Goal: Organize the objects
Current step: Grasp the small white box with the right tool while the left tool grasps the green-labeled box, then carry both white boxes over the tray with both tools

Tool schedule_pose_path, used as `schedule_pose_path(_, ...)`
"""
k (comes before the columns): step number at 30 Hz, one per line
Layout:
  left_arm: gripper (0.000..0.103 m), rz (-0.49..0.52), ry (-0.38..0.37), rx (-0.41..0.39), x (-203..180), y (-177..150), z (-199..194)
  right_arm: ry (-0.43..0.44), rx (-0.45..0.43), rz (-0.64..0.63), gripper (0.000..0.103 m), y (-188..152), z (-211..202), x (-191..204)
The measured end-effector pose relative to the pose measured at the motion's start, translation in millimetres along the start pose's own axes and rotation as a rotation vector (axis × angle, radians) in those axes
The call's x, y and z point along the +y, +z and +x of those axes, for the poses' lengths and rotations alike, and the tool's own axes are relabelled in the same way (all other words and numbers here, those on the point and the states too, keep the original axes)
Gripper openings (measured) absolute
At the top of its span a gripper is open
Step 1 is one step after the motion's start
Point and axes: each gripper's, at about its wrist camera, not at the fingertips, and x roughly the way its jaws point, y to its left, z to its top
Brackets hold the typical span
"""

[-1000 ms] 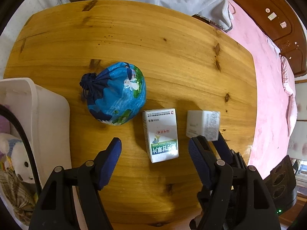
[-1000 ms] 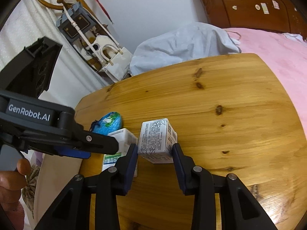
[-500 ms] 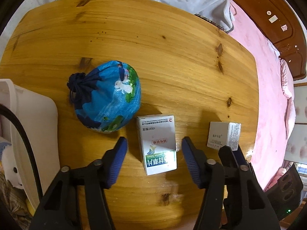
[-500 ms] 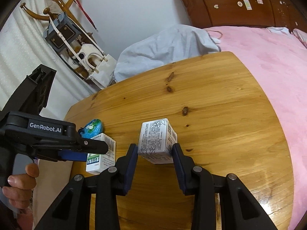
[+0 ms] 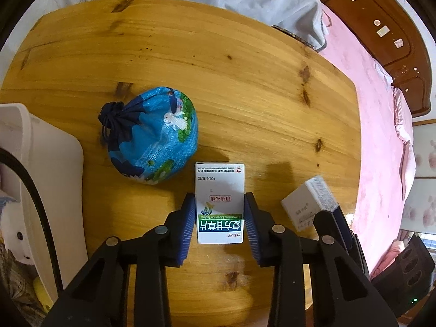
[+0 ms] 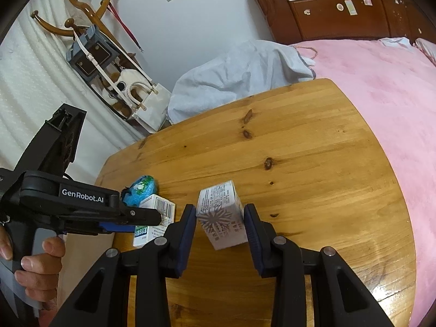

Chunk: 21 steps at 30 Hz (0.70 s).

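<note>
Left gripper: jaws just closed in, blue pads flanking the green-and-white medicine box lying flat on the wooden table, beside the blue drawstring pouch. Right gripper: clamped on the white printed box, tilted, off the tabletop.

Both grippers, left gripper and right gripper, are black with blue ribbed pads, silver screws and white "GenRobot.AI" lettering.

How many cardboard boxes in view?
2. Green-and-white medicine box on the table between the left hand-held gripper fingers; white printed box clamped in the right hand-held gripper.
</note>
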Motion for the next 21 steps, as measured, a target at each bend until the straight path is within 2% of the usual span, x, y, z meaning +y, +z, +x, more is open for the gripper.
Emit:
schedule_pose_path(6,0.038,0.034,-0.011,-0.02,-4,-9,-17,0.008,-0.014,0.003,0.035,0,-8,6)
schedule_pose_path(12,0.038,0.075,-0.028,-0.08,-6,-19,-48,0.015,-0.03,-0.002,0.035,2,-18,17)
schedule_pose_path(21,0.038,0.105,-0.016,-0.172,2,-25,-87,0.049,-0.056,-0.059,0.035,3,-37,53)
